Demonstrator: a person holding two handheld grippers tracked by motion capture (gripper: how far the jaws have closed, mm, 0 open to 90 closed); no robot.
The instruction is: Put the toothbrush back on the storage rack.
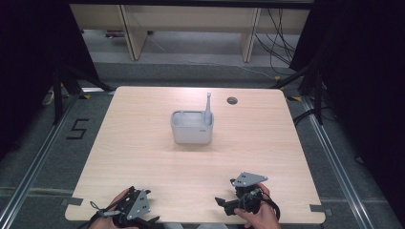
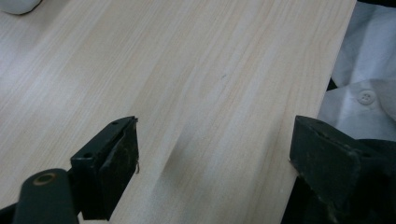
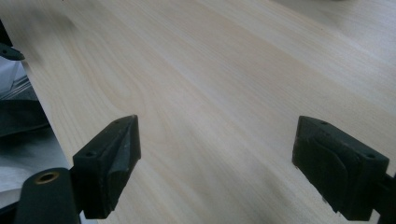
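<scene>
A grey rectangular container [image 1: 191,127] stands in the middle of the wooden table [image 1: 143,157], with a grey stick-like tool [image 1: 208,106] upright in its right end. My left gripper [image 1: 143,220] is at the table's near left edge, held in a hand. In its own view the left gripper [image 2: 212,163] is open over bare wood, nothing between the jaws. My right gripper [image 1: 220,202] rests near the front right edge, pointing left. In its own view the right gripper [image 3: 215,163] is open too and holds nothing.
A round cable hole [image 1: 232,100] sits in the table's far right part. Beyond the table stand wooden furniture legs [image 1: 131,33] and loose cables [image 1: 279,43]. A white shirt with a button [image 2: 366,97] lies past the table edge.
</scene>
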